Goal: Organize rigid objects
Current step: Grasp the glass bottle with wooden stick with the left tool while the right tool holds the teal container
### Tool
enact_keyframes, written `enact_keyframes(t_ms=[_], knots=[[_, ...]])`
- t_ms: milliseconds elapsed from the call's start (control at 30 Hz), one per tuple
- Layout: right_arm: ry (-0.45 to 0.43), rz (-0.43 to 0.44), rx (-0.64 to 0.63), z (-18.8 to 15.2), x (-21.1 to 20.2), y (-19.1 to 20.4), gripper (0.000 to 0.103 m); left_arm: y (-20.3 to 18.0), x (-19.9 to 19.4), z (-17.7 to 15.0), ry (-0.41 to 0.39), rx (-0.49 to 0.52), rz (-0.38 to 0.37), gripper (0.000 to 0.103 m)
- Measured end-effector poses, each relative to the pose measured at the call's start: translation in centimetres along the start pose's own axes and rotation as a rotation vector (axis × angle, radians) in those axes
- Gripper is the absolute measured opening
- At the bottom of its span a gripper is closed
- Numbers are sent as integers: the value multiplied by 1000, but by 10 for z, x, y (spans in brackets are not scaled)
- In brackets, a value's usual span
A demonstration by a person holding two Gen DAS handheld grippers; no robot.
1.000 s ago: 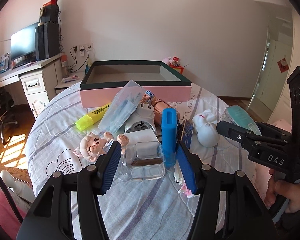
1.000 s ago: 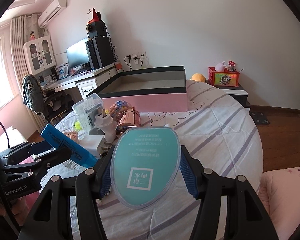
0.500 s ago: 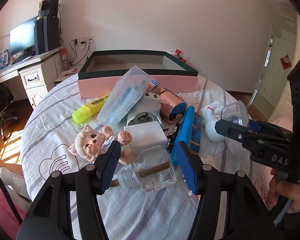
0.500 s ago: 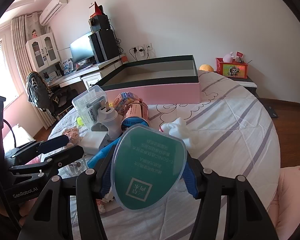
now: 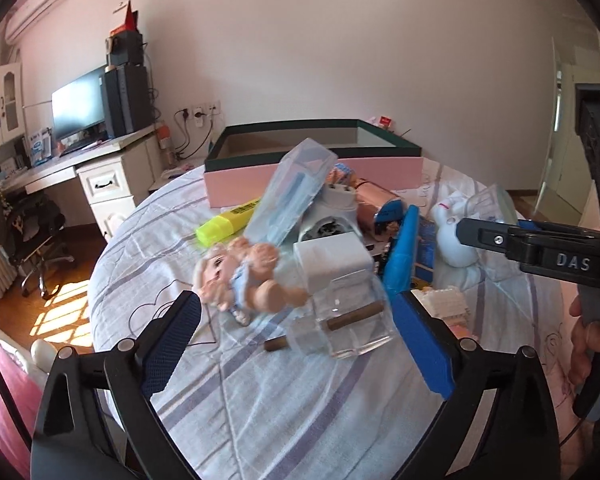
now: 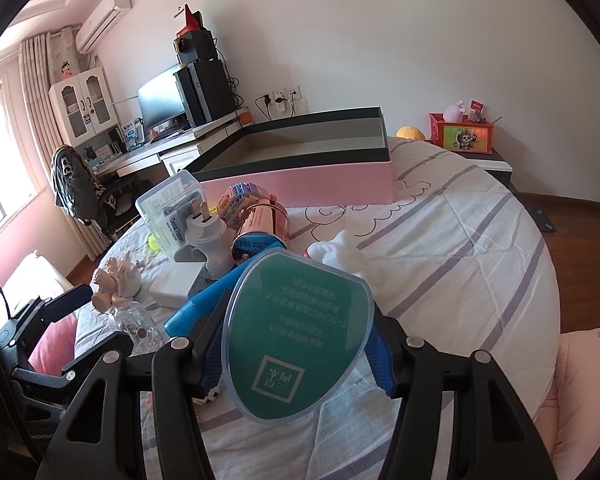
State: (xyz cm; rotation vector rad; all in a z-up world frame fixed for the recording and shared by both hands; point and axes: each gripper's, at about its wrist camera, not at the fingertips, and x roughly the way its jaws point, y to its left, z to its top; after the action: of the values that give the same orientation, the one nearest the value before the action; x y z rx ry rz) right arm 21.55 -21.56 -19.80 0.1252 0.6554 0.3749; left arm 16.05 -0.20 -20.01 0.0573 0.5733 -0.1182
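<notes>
My right gripper (image 6: 296, 354) is shut on a clear oval case with a teal card (image 6: 296, 332), held above the striped tablecloth; the gripper also shows in the left wrist view (image 5: 496, 236). My left gripper (image 5: 300, 340) is open and empty, low over a clear glass bottle (image 5: 348, 316). A long blue box (image 5: 402, 256) lies tilted against the pile beside my left gripper's right finger. A pig doll (image 5: 240, 276), white block (image 5: 332, 258), yellow highlighter (image 5: 224, 224), clear plastic case (image 5: 292, 196), copper can (image 6: 262, 226) and white rabbit figure (image 6: 342, 254) lie in the pile. A pink box with dark rim (image 6: 300, 176) stands open behind.
The round table (image 6: 460, 240) drops off at its edges to wood floor. A desk with monitor (image 5: 76, 114) and an office chair (image 5: 24, 220) stand at left. A red box (image 6: 462, 136) sits on a dark stand behind the table.
My left gripper has opened and let go of the blue box, which now lies on the pile. The pig doll has shifted. The right gripper still holds the oval case.
</notes>
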Motion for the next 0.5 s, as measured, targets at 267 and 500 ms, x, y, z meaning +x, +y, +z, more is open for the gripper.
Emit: enact_keyframes(t_ms=[267,500], knots=[[0,7,2,1,2,-2,60,7,27,-2,143,-121,-171,97],[4,4,5,0,3,-7,59,-9,51,8,176,-101,-124,78]])
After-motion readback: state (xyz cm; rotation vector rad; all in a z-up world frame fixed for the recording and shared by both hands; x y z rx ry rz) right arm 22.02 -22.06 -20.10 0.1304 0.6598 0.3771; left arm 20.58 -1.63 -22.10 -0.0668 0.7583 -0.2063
